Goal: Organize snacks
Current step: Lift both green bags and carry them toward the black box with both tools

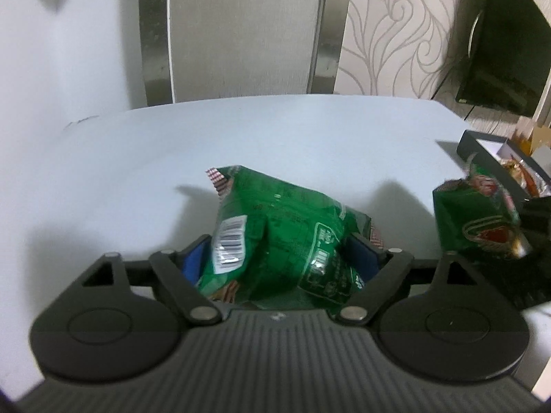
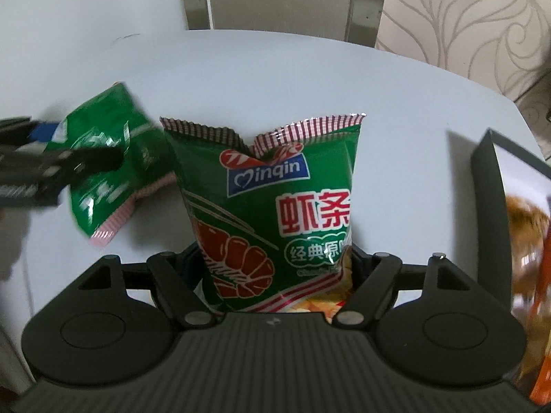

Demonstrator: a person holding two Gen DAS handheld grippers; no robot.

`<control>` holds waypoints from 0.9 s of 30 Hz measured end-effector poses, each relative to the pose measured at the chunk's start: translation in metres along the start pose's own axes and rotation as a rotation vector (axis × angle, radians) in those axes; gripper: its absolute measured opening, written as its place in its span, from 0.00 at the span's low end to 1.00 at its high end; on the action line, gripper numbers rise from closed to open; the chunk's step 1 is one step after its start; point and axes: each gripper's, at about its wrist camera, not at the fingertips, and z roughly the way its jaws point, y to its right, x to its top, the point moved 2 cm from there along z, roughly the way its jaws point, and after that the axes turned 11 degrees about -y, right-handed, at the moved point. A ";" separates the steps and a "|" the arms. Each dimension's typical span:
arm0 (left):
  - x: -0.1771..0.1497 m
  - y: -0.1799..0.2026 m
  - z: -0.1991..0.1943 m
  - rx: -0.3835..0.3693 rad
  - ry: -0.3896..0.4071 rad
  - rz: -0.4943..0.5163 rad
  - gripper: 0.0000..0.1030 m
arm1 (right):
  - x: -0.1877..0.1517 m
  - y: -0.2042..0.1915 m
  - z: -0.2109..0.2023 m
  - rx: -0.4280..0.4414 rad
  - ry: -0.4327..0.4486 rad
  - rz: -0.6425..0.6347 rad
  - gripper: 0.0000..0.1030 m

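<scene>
My left gripper (image 1: pixel 282 258) is shut on a green snack bag (image 1: pixel 275 227), back side up with its barcode showing, held above the pale table (image 1: pixel 241 130). My right gripper (image 2: pixel 275 261) is shut on a second green shrimp-stick bag (image 2: pixel 275 199), upright with its front facing the camera. Each view shows the other: the right gripper's bag (image 1: pixel 475 213) at the right of the left wrist view, the left gripper's bag (image 2: pixel 110 161) at the left of the right wrist view. A dark box (image 1: pixel 482 144) with snack packets inside stands at the table's right edge.
The dark box's rim (image 2: pixel 489 186) rises close on the right in the right wrist view, with orange packets (image 2: pixel 530 241) inside. A chair back (image 1: pixel 241 27) stands behind the table. A dark screen (image 1: pixel 506 41) stands beyond the far right corner.
</scene>
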 end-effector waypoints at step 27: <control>0.004 0.013 0.010 0.026 -0.022 0.053 0.93 | -0.013 -0.008 -0.002 -0.013 0.046 0.074 0.68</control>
